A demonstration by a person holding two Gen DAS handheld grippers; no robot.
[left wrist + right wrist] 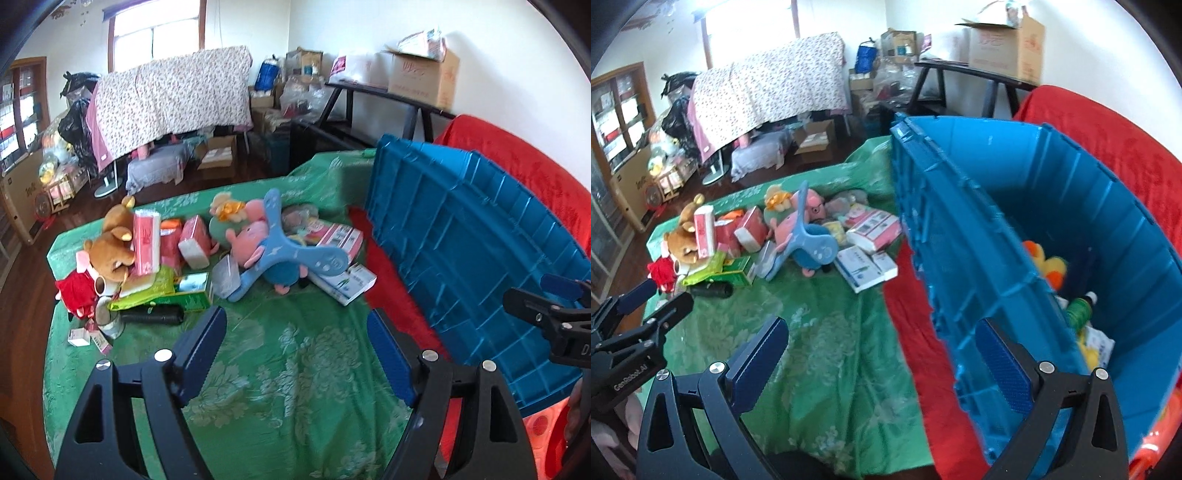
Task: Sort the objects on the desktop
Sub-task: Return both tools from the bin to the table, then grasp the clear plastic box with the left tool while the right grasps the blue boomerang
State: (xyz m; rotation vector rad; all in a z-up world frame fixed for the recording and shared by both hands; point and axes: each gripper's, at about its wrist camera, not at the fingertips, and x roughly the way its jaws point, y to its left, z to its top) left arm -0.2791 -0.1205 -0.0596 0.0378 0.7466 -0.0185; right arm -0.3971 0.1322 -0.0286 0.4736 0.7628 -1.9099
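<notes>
the sorting looks part done at best. inside the big blue ribbed plastic crate (1108, 206), which stands on a red cloth (916, 332) at the right side of the table, a few things already lie at the bottom: a yellow and orange plush toy (1049, 266), a green bottle with a white cap (1080, 310) and a white packet (1102, 343). much of its floor is hidden behind the near wall.

most of the work seems left. a heap lies on the green flowered tablecloth (280, 354), well apart from both grippers: a brown plush bear (110, 251), a pink striped tissue pack (147, 242), a pink plush pig in blue clothes (255, 240) with a light blue three-bladed plastic piece (295, 251) lying over it, white and pink flat cartons (340, 240), a white and green medicine box (351, 282), a green box (192, 291), a black cylinder (153, 315), a red plush toy (75, 291) and a metal cup (109, 321).

the left gripper (295, 350) hangs over bare green cloth with its jaws spread and nothing between them. the right gripper (882, 354) is likewise spread and empty, its right finger in front of the crate's near wall, its left one over the cloth. neither carries anything, so i judge that the next step is a fresh pick from the heap.
</notes>
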